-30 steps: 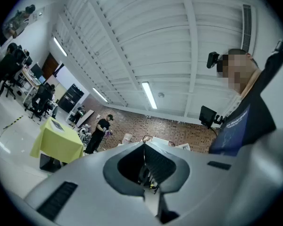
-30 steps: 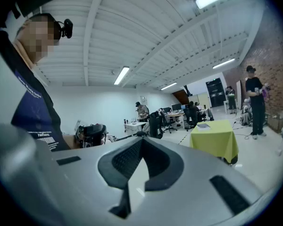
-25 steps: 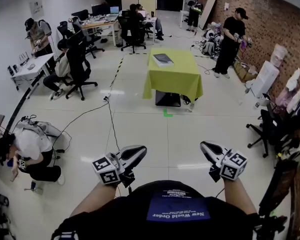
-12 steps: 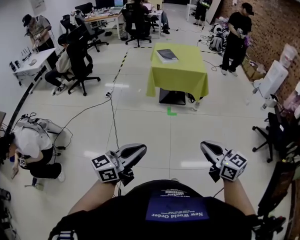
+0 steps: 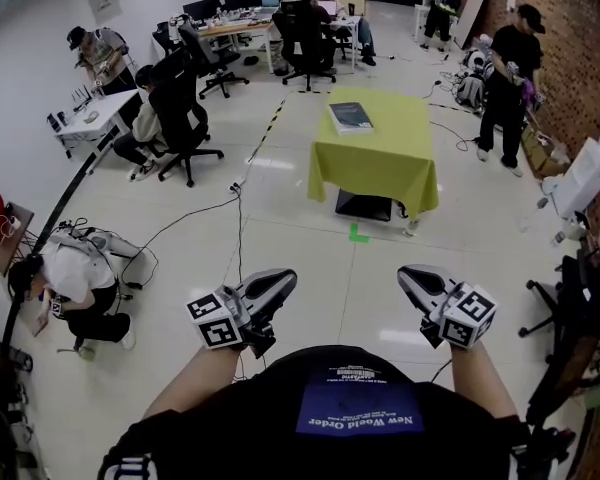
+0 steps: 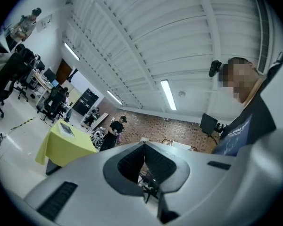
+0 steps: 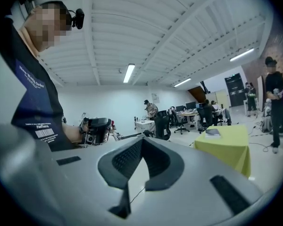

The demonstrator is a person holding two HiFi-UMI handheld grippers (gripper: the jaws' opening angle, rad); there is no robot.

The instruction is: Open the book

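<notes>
Holding them low at my chest, I see the left hand-held gripper [image 5: 277, 284] with its jaws pressed together on nothing. The right hand-held gripper [image 5: 416, 280] is the same, tips meeting, empty. Both hang over the floor [image 5: 315, 253]. The book [image 5: 351, 116] lies closed and flat on the yellow-clothed counter [image 5: 390, 166], well apart from both grippers.

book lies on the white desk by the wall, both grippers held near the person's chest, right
No. The head view shows the book on the yellow-green clothed table mid-room. The left gripper and right gripper are indeed near the person's chest.
</notes>
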